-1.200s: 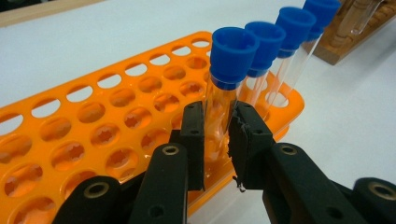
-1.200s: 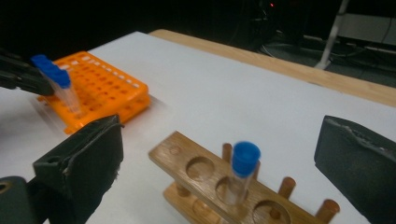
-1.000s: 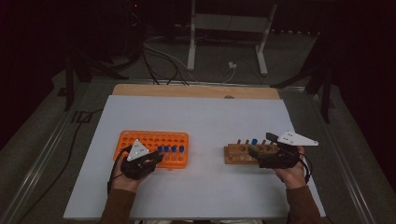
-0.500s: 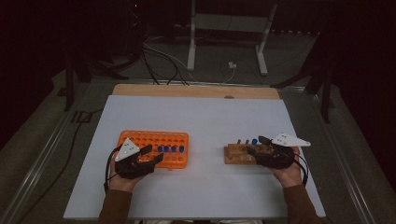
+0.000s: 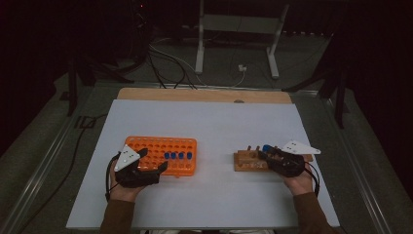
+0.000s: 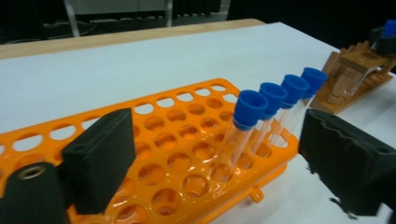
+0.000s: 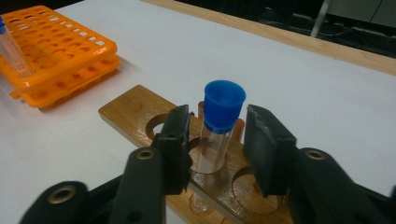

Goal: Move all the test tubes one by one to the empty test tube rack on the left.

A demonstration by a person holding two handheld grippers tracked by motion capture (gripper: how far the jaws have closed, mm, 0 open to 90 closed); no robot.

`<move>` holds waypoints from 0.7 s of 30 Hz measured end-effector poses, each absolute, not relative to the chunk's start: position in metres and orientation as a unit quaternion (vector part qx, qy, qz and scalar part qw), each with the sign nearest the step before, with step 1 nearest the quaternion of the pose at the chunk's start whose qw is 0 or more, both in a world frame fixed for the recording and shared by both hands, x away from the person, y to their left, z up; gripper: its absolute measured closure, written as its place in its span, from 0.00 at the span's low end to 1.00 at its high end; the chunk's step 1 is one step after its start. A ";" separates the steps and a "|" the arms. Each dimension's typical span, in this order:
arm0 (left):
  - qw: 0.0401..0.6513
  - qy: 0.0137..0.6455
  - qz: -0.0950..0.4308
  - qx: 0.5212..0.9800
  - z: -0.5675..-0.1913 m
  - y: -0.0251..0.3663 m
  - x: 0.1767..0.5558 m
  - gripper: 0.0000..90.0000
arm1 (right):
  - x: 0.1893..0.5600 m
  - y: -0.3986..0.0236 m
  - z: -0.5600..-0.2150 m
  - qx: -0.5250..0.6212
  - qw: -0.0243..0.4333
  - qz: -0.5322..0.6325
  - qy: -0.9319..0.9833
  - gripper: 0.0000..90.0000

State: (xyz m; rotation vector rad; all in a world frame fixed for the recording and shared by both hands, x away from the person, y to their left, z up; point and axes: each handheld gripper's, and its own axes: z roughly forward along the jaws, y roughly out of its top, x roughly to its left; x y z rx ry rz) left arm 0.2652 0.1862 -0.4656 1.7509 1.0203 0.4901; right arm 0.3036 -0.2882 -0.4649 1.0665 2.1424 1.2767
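Observation:
An orange rack [image 5: 156, 146] holds several blue-capped tubes [image 5: 178, 156] in its right end. My left gripper [image 5: 155, 158] rests at the rack's near left corner. Its jaws have just been opening and now stand wide and open [image 6: 224, 163], with the tubes [image 6: 273, 95] beyond them and nothing touching the pads. A wooden rack [image 5: 246, 161] lies to the right. My right gripper [image 5: 265, 155] has been closing around the one blue-capped tube [image 7: 224, 100] that stands upright in the wooden rack [image 7: 135, 112]. The tube sits between the pads [image 7: 219, 126], with a small gap still showing.
The white tabletop [image 5: 209, 122] has a wooden strip [image 5: 204, 95] along its far edge. Beyond it stand a metal stand [image 5: 234, 29] and floor cables. The wooden rack's other holes [image 7: 254, 186] hold nothing. Metal rails run along both table sides.
The left jaws have spread apart beside the orange rack. The right jaws have drawn in around the blue-capped tube in the wooden rack. Both hands stayed nearly in place.

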 end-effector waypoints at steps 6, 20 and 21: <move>0.504 0.430 0.212 0.718 -0.463 0.191 0.265 0.03 | 0.303 -0.286 -0.465 0.379 0.216 0.459 0.774 0.77; 0.503 0.436 0.220 0.713 -0.464 0.192 0.266 0.01 | 0.301 -0.284 -0.464 0.369 0.215 0.458 0.779 0.85; 0.503 0.436 0.221 0.713 -0.464 0.192 0.266 0.01 | 0.301 -0.284 -0.464 0.370 0.216 0.458 0.779 0.85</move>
